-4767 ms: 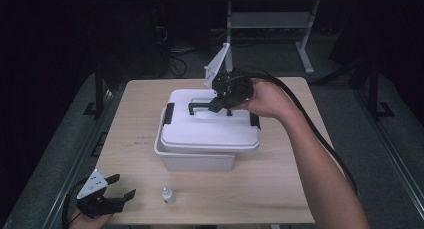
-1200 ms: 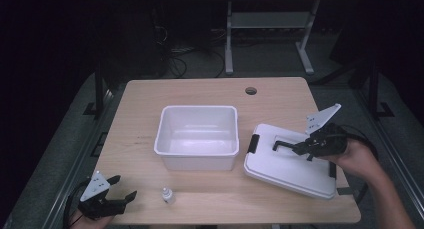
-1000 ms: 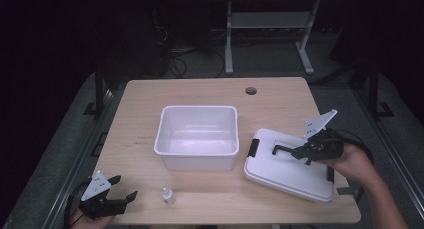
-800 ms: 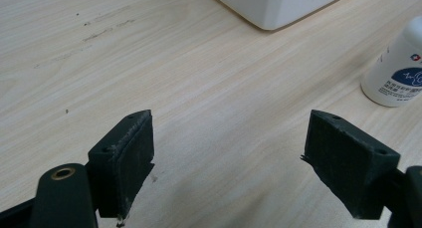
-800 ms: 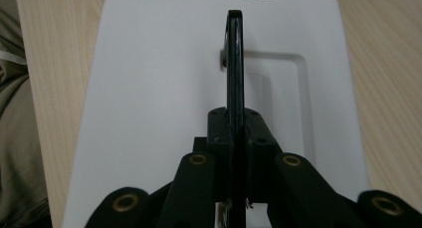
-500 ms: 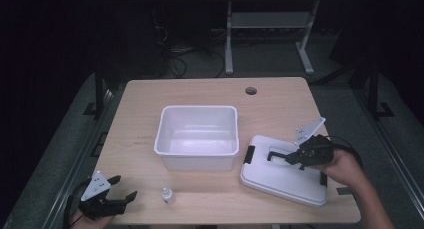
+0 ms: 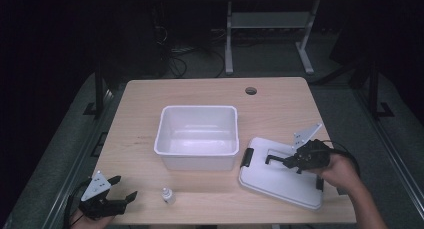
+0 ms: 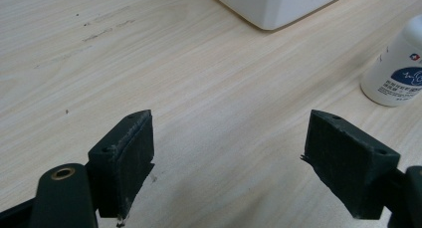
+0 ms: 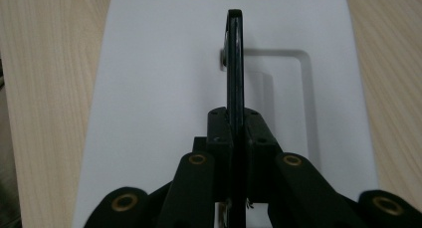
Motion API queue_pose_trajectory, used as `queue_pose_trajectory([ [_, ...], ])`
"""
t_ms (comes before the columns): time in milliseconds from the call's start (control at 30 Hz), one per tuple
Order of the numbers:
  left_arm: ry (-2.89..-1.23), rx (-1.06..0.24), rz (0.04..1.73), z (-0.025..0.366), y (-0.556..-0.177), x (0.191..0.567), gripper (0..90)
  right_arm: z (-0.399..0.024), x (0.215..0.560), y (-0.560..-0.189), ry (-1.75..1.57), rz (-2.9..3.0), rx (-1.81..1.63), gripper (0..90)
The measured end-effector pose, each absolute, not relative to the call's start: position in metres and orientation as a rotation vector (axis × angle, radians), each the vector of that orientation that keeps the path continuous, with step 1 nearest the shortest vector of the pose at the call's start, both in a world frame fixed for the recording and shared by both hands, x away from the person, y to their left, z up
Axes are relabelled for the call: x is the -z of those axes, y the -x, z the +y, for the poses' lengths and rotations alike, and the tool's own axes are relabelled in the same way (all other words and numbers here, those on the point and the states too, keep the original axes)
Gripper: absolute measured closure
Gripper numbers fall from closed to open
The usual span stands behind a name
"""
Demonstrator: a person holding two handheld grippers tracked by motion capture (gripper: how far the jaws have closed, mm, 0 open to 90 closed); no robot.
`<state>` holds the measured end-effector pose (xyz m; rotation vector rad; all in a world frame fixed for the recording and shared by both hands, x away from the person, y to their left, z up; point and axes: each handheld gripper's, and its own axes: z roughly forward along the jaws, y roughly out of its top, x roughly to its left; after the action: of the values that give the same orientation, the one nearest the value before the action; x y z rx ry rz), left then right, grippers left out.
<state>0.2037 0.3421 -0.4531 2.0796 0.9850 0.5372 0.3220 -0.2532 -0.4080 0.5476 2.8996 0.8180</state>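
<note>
Left gripper [image 7: 119, 200]: held low at the table's near left corner, jaws spread wide, nothing between them; unmoved through the earlier pictures.
Small bottle [image 7: 167, 195]: standing upright on the table [image 7: 200, 91], just beside the left gripper and in front of the bin; its white body and blue label are seen at the right edge of the left gripper view [image 8: 398, 68].
Bin [image 7: 197, 137]: white, now uncovered and seen to be empty, at the middle of the table; not shifted.
Lid [image 7: 280, 171]: carried off the bin a few seconds ago and, over the last second, lowered to lie flat on the table to the right of the bin, one corner near the table's edge.
Lid handle [image 9: 235, 63]: black, raised on edge and pinched between the jaws.
Right gripper [image 7: 300, 161]: pressed together on the handle, not yet released.
Meaning for the task: the opening of the bin is judged complete; release of the handle seems due, and the bottle is judged a likely item for the bin.
</note>
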Motion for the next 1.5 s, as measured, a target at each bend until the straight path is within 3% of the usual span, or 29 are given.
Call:
queue_pose_trajectory([
  [533,-2.082,-0.528,0.979,0.34,-0.203,0.454,19.5,-0.256,0.4,-0.306,-0.566,2.855,-0.862,70.2],
  [1500,-2.112,-0.485,0.927,0.33,-0.205,0.446,19.5,-0.232,0.386,-0.264,-0.497,2.762,-0.94,57.4],
])
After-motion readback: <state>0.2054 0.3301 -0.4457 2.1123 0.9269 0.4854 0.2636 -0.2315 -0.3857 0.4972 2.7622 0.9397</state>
